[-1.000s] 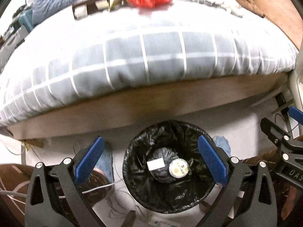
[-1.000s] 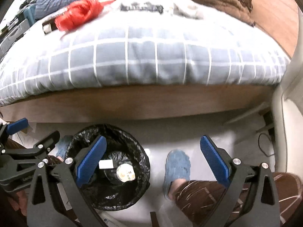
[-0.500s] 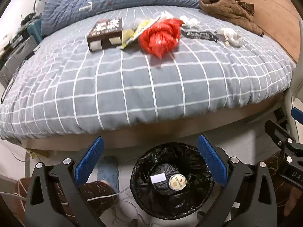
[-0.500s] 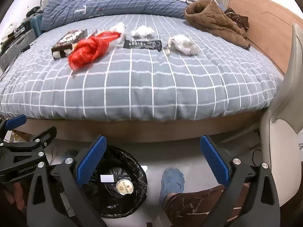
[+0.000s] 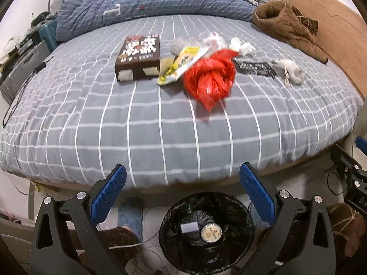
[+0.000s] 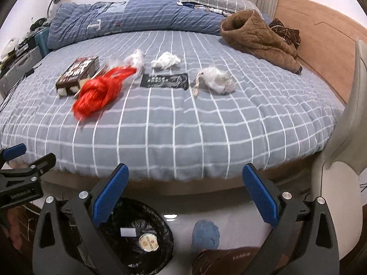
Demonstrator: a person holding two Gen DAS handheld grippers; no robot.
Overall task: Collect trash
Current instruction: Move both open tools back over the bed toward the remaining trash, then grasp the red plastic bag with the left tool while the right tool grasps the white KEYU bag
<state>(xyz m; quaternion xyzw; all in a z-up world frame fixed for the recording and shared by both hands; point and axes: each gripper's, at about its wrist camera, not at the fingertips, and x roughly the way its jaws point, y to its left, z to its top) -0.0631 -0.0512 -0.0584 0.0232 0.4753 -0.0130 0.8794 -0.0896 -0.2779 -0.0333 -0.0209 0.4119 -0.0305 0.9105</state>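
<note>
Trash lies on the grey checked bed: a red plastic bag (image 5: 209, 78) (image 6: 101, 90), a brown box (image 5: 139, 56) (image 6: 78, 74), a yellow wrapper (image 5: 183, 63), a black sachet (image 5: 254, 67) (image 6: 165, 81) and white crumpled tissues (image 5: 291, 71) (image 6: 215, 80). A black-lined bin (image 5: 206, 231) (image 6: 140, 236) stands on the floor by the bed with a round lid and a white slip inside. My left gripper (image 5: 182, 199) is open and empty above the bin. My right gripper (image 6: 185, 197) is open and empty, right of the bin.
A brown jacket (image 6: 257, 36) and a blue duvet (image 6: 128, 16) lie at the far side of the bed. A pale chair (image 6: 344, 160) stands at the right. Blue slippers (image 6: 205, 233) and my legs are on the floor near the bin. Cables lie left of the bed.
Both grippers have risen and tilted up from the bin; the bed top and the trash on it have come into full view. Both stay open and empty.
</note>
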